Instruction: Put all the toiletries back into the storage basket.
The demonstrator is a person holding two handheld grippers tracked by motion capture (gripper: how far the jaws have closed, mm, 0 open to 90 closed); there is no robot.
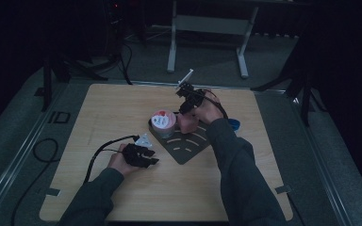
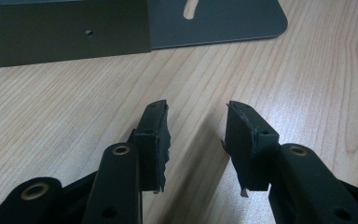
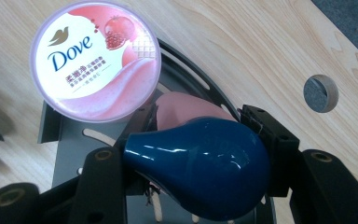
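My right gripper (image 3: 200, 135) is shut on a glossy dark blue, pear-shaped thing (image 3: 200, 168) with a pink part (image 3: 186, 107) beyond it. It hangs over a grey slotted plate (image 3: 60, 149), beside a round Dove jar (image 3: 95, 60) with a pink and white lid. In the high view the right gripper (image 1: 187, 107) is above the pink part (image 1: 187, 123), right of the jar (image 1: 163, 121) on the plate (image 1: 188, 148). My left gripper (image 1: 143, 155) rests on the wood near the plate's left corner. In its own view the left gripper (image 2: 198, 121) is open and holds nothing, with the plate (image 2: 214, 23) ahead.
The wooden table top (image 1: 122, 103) has a round hole (image 3: 320, 93) right of the plate. A small blue patch (image 1: 235, 124) shows by the right forearm. Cables (image 1: 42, 150) trail off the left edge. A white-legged frame (image 1: 207, 42) and dark stands are on the floor behind.
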